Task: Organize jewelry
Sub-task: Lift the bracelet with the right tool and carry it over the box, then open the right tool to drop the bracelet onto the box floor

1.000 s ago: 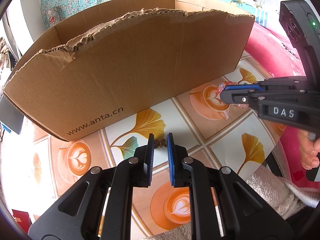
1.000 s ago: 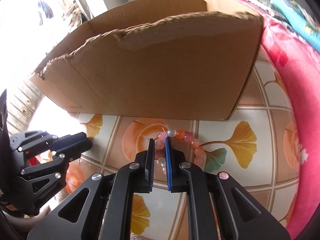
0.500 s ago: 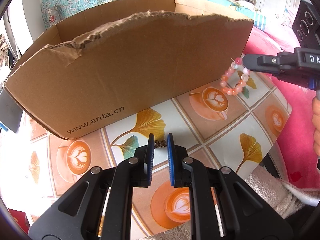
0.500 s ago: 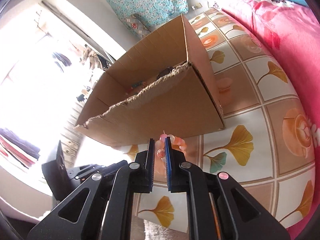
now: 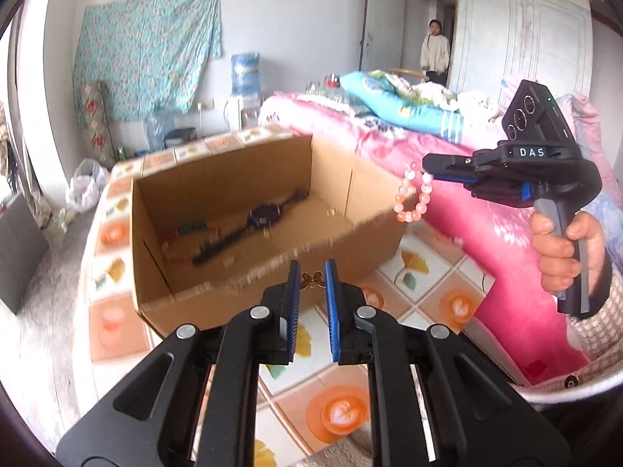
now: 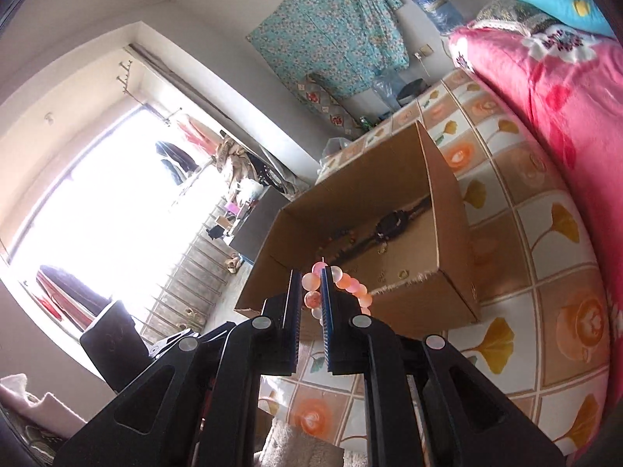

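Note:
My left gripper (image 5: 312,272) is shut on a small gold butterfly clip (image 5: 312,279), held above the near wall of the open cardboard box (image 5: 187,299). Inside the box lie a dark watch (image 5: 264,216) and a string of coloured beads (image 5: 190,231). My right gripper (image 6: 311,278), also seen from the left wrist as the right gripper (image 5: 426,165), is shut on a pink and orange bead bracelet (image 6: 352,286). That bracelet (image 5: 412,202) hangs beside the box's right end, level with its rim.
The box (image 6: 447,202) stands on a tiled cloth with ginkgo and coffee prints (image 5: 436,295). A pink bed cover (image 5: 467,210) rises at the right. A person (image 5: 435,52) stands in the far doorway. A hand (image 5: 560,249) grips the right gripper's handle.
Both grippers have risen from table level to above the box rim. The bracelet came up off the cloth in the right gripper. The box's inside has come into view.

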`<state>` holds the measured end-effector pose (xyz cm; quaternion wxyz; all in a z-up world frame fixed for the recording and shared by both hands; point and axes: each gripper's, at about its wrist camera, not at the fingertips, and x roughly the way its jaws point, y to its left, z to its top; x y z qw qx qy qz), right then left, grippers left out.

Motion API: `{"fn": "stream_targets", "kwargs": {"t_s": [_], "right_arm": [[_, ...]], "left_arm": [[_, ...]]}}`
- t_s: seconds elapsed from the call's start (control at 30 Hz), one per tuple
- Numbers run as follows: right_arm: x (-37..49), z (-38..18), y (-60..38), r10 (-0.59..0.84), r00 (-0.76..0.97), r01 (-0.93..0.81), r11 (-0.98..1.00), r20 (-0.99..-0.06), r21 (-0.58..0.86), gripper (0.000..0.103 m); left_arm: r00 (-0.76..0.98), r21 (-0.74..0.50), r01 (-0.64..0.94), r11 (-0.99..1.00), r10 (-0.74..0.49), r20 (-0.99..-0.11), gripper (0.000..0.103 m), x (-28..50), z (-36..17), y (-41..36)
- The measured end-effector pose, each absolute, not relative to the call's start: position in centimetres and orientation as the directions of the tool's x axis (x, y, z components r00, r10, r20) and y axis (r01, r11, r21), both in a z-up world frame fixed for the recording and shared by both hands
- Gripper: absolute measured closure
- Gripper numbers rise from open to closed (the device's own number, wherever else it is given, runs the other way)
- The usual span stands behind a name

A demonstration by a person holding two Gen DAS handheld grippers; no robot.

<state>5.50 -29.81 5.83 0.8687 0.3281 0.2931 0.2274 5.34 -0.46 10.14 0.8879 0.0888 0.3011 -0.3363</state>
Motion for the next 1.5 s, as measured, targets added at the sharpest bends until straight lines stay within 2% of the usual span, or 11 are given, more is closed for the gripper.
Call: {"fn": "stream_targets", "kwargs": {"t_s": [0.13, 0.23, 0.47, 0.7, 0.77, 0.9, 1.07, 1.13, 1.17, 1.33, 1.5], "right_arm": [[7.2, 7.9, -29.5, 0.59, 0.718, -0.238, 0.707, -0.37, 0.666, 0.093], [9.2, 8.6, -29.0, 0.595, 0.699, -0.254, 0.725, -0.396, 0.641, 0.093], [13.7, 7.9, -28.3, 0.585, 0.641, -0.216, 0.759, -0.497, 0.614, 0.093], [17.7, 6.6, -27.8, 0.533, 0.589, -0.175, 0.818, -0.608, 0.548, 0.093], [18.3, 6.2, -27.6, 0.518, 0.577, -0.167, 0.831, -0.632, 0.53, 0.093], [19.5, 5.4, -27.1, 0.489, 0.54, -0.153, 0.857, -0.685, 0.492, 0.093], [20.5, 4.9, -25.9, 0.401, 0.515, -0.148, 0.912, -0.758, 0.382, 0.093], [20.5, 5.1, -25.3, 0.352, 0.52, -0.148, 0.934, -0.778, 0.324, 0.092], [20.5, 5.1, -25.3, 0.334, 0.524, -0.147, 0.941, -0.783, 0.304, 0.092], [19.5, 5.8, -25.5, 0.322, 0.545, -0.143, 0.946, -0.774, 0.292, 0.092], [17.3, 7.5, -26.8, 0.315, 0.61, -0.122, 0.944, -0.727, 0.307, 0.091]], "left_arm": [[0.607, -0.033, 0.628, 0.777, -0.516, -0.604, 0.091, 8.5, 11.3, -0.7], [0.565, -0.1, 0.601, 0.793, -0.51, -0.648, 0.091, 11.6, 11.4, -1.3], [0.435, -0.151, 0.524, 0.838, -0.416, -0.799, 0.091, 18.0, 6.8, -3.5], [0.344, -0.101, 0.502, 0.859, -0.305, -0.888, 0.089, 20.4, 3.3, -4.3], [0.346, -0.092, 0.507, 0.857, -0.301, -0.889, 0.085, 20.4, 3.1, -4.3], [0.367, -0.096, 0.509, 0.855, -0.317, -0.874, 0.069, 20.1, 3.6, -4.3], [0.429, -0.114, 0.491, 0.864, -0.354, -0.831, 0.062, 19.3, 5.1, -3.3], [0.469, -0.121, 0.475, 0.872, -0.367, -0.804, 0.055, 18.6, 6.1, -2.6], [0.488, -0.119, 0.465, 0.877, -0.366, -0.792, 0.047, 18.3, 6.5, -2.2], [0.561, -0.15, 0.41, 0.9, -0.378, -0.737, 0.043, 17.1, 8.5, 0.2], [0.611, -0.183, 0.342, 0.922, -0.366, -0.702, 0.03, 16.6, 9.7, 2.9]]}}
